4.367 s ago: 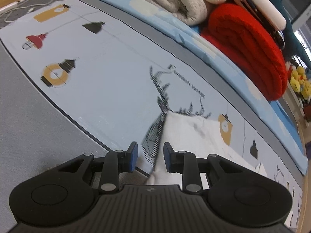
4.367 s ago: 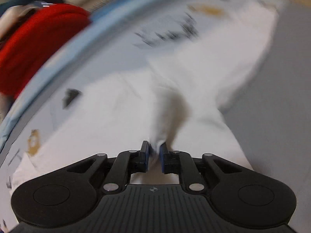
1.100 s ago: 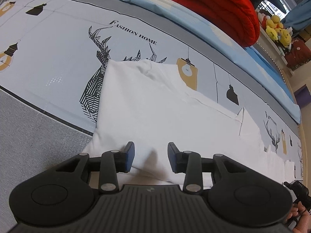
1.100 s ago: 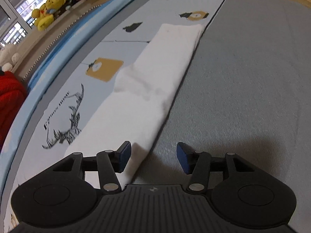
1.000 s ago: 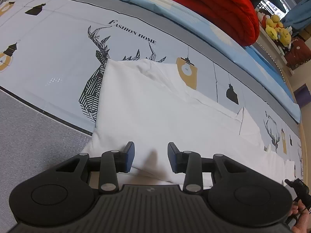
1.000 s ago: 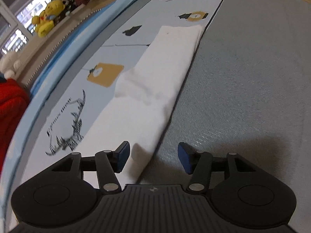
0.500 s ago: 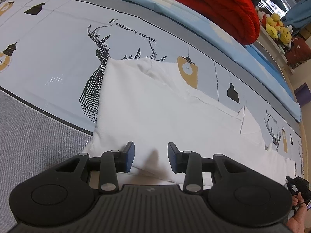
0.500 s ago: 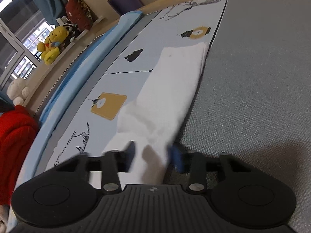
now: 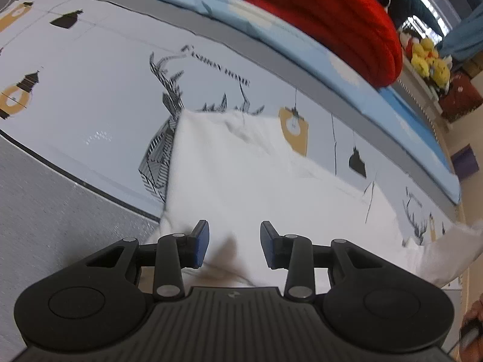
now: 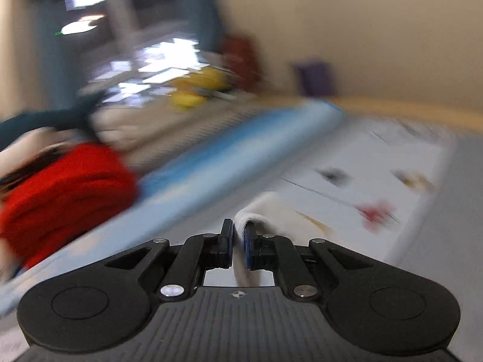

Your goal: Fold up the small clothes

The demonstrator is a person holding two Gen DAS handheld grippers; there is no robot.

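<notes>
A white garment (image 9: 241,175) lies lengthwise on the printed bed sheet (image 9: 90,84). My left gripper (image 9: 234,239) hovers low over its near left end, jaws apart, the cloth beneath them and the pads not pressing on it. In the left wrist view the garment's far right end (image 9: 452,250) is raised off the sheet. My right gripper (image 10: 238,229) is shut on that end of the white garment (image 10: 271,208), a fold of cloth pinched between the pads and bulging above them. The right wrist view is blurred by motion.
A red rolled blanket (image 9: 326,21) and a blue bedding strip (image 9: 271,30) run along the far side, with yellow plush toys (image 9: 428,57) beyond. The grey bed cover (image 9: 45,211) lies to the near left. A person's hand (image 9: 474,331) shows at the lower right edge.
The right gripper closed on the garment's end and rose with it, tipping up towards the room. The garment's right end lifted. The left gripper stayed nearly still.
</notes>
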